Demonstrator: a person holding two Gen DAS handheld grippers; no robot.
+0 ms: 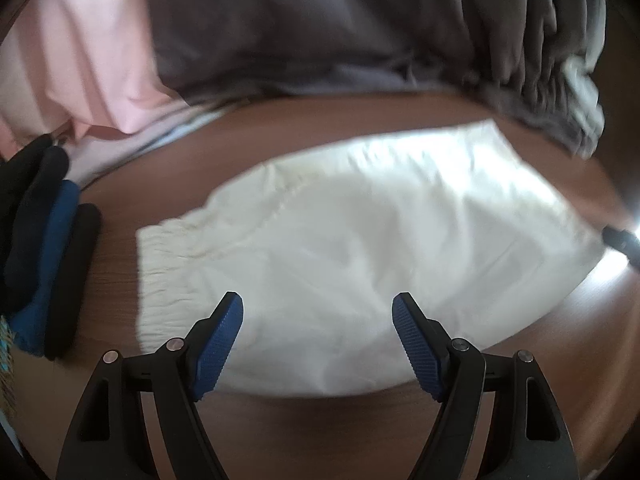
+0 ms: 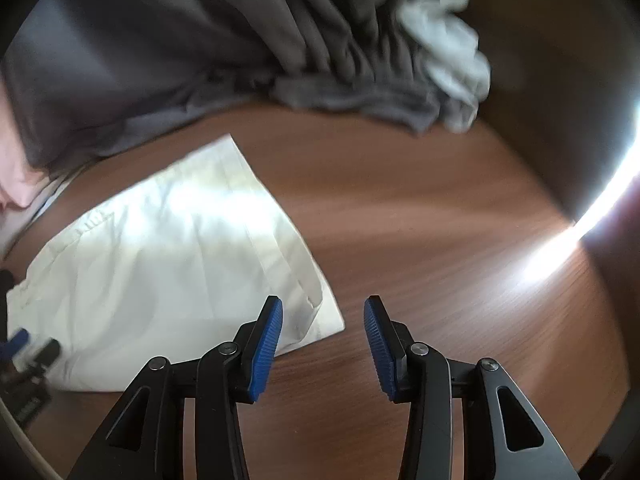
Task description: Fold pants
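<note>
Wood table [image 2: 420, 208] carries white pants [image 1: 360, 216] flat for folding, left gripper [image 1: 318, 312] and right gripper [image 2: 323, 316] both wide, empty.

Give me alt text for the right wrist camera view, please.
The open right gripper hovers empty over a brown wooden table, beside a corner of folded white pants. Crumpled grey clothing is piled behind.

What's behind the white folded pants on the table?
Behind the white pants lies a grey garment pile, with pink cloth to its left. Whatever the pile covers is hidden.
</note>
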